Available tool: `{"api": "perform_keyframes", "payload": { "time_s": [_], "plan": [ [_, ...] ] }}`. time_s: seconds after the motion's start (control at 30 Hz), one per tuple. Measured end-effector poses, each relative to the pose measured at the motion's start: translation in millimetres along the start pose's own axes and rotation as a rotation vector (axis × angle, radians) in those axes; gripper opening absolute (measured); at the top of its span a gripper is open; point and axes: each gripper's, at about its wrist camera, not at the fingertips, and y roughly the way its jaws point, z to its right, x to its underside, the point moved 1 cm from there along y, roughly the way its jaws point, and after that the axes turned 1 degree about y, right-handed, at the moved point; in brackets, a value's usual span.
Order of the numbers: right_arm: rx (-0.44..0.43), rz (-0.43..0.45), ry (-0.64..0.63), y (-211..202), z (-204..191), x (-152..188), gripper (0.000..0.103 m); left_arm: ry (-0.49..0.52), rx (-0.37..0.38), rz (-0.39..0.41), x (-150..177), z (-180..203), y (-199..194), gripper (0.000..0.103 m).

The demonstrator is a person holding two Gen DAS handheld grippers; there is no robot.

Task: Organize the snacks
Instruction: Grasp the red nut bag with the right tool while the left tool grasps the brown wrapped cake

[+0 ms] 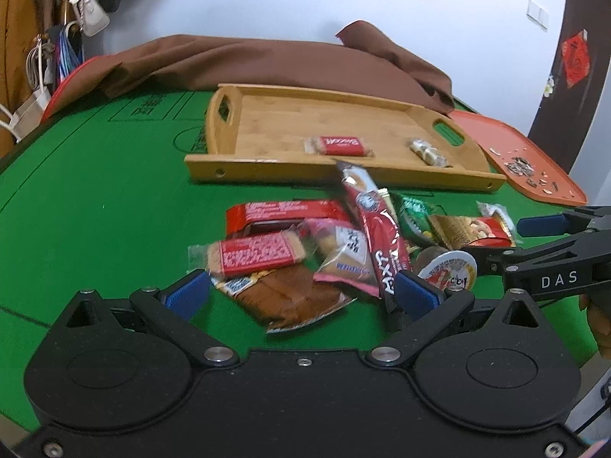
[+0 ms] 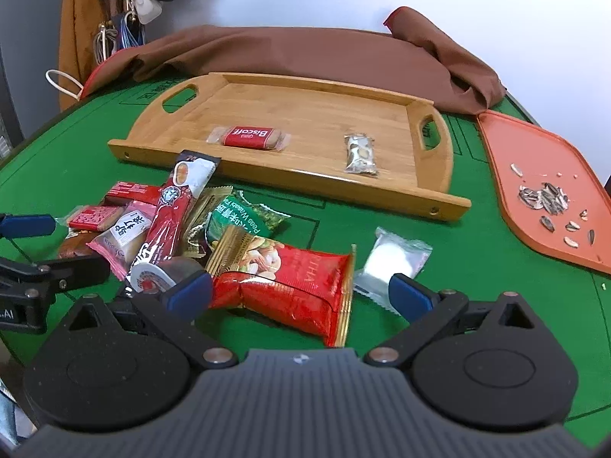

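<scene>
A pile of snack packets lies on the green table in front of a wooden tray [image 1: 290, 170] [image 2: 267, 91]. The tray holds a red Biscoff packet [image 1: 340, 145] [image 2: 248, 137] and a small nut bar [image 1: 425, 152] [image 2: 361, 154]. My left gripper [image 1: 301, 295] is open over a brown packet [image 1: 290, 297] and a red biscuit packet [image 1: 256, 255]. My right gripper [image 2: 299, 294] is open around a red nut bag [image 2: 290, 286]. A long red coffee stick [image 1: 382, 236] [image 2: 172, 213], a green pea packet [image 2: 244, 221] and a white packet [image 2: 393, 259] lie nearby.
An orange tray [image 2: 508, 175] [image 1: 492, 133] with sunflower seeds [image 2: 544, 196] sits at the right. A brown cloth [image 1: 267, 61] [image 2: 305, 53] is bunched behind the wooden tray. Bags hang at the back left.
</scene>
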Motion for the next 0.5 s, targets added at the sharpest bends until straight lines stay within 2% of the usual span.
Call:
{"api": "perform_keyframes", "payload": {
  "time_s": [0.27, 0.5],
  "plan": [
    [-0.020, -0.032, 0.049, 12.3, 3.2, 7.1, 0.103, -0.011, -0.012, -0.006, 6.2, -5.1, 0.4, 0.102],
    [-0.024, 0.026, 0.056, 11.6, 4.8, 18.4, 0.103, -0.011, -0.021, -0.010, 9.5, -5.4, 2.9, 0.101]
  ]
}}
